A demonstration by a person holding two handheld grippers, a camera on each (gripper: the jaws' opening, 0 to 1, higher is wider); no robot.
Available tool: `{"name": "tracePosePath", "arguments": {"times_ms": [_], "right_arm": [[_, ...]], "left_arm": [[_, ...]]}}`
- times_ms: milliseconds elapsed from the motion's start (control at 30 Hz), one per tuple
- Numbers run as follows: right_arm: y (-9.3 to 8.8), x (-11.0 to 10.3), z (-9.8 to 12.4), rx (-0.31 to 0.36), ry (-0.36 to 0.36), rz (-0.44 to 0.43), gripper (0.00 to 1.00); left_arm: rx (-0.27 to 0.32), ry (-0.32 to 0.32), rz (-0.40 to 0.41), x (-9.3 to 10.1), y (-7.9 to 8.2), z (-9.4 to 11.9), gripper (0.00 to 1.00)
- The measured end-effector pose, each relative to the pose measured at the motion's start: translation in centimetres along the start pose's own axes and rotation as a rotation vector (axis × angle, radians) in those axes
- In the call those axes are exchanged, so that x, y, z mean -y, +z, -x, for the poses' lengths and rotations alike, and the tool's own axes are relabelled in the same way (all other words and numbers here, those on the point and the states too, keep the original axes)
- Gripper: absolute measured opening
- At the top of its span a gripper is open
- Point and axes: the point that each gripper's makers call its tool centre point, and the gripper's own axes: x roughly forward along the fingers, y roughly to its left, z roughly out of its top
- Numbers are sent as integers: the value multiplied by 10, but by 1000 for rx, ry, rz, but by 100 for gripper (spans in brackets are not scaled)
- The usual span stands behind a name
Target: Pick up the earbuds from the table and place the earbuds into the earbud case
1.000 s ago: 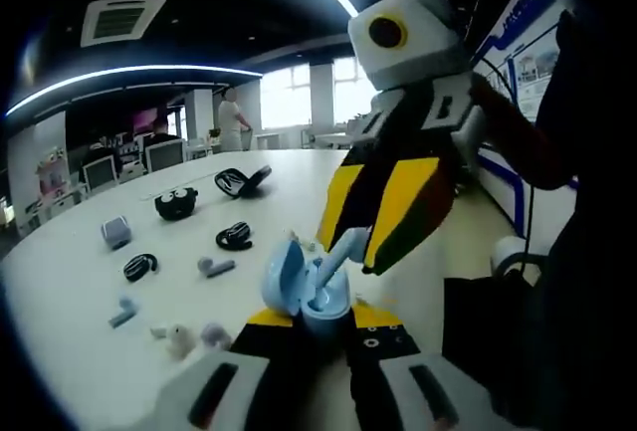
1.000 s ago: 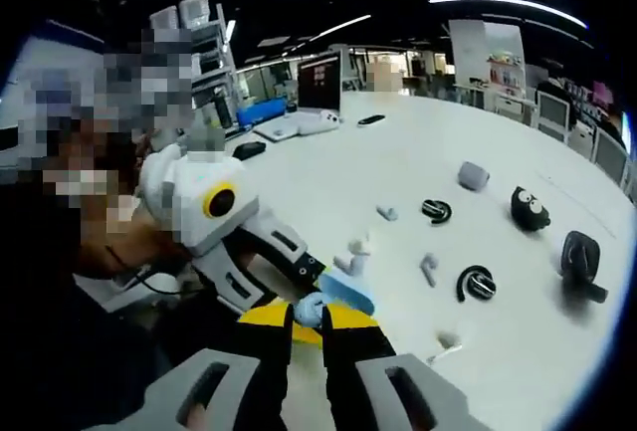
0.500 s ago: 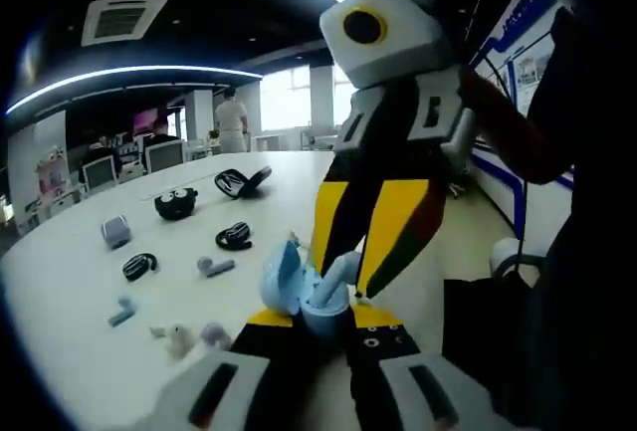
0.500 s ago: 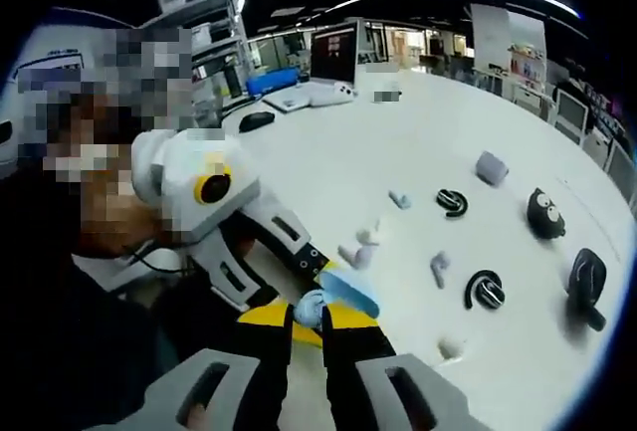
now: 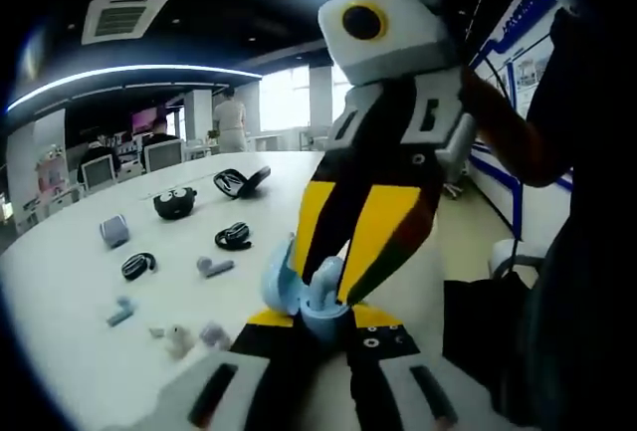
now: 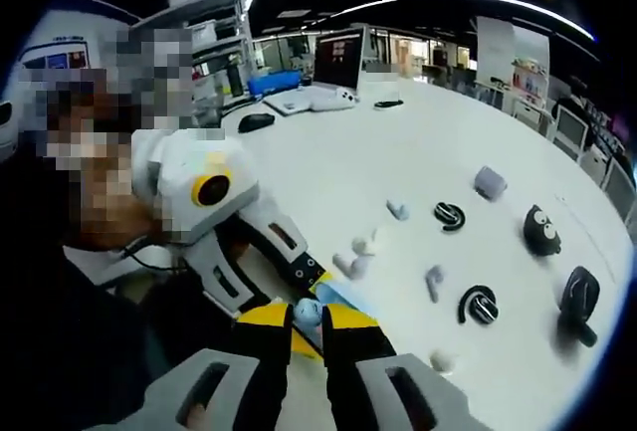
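Earbuds lay scattered on the white counter (image 5: 60, 282), while one pale blue earbud (image 5: 325, 277) sat pinched between the closed jaws of our right tool (image 6: 307, 318). In the left gripper view that right tool (image 5: 328, 287) came down from above, its yellow and black jaws pressing the earbud into the open blue earbud case (image 5: 299, 297). Our left tool (image 5: 318, 326) was closed around the base of that case, holding it off the counter edge with its lid tipped open to the left. In the right gripper view the earbud (image 6: 308, 313) showed between the jaw tips, touching the case (image 6: 338, 302). Farther out on the counter lay a loose blue earbud (image 5: 121, 313), two black ear-hook earbuds (image 5: 139, 266) (image 5: 233, 237), a grey closed case (image 5: 113, 230) and a black round case with eyes (image 5: 173, 202).
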Motion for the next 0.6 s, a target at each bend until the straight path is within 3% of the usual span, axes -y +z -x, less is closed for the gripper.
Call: {"name": "tracePosePath", "arguments": {"times_ms": [600], "right_arm": [[-4,0,-1,19,-38,66,12]], "left_arm": [[-16,-1,5,2,0,0,19]]}}
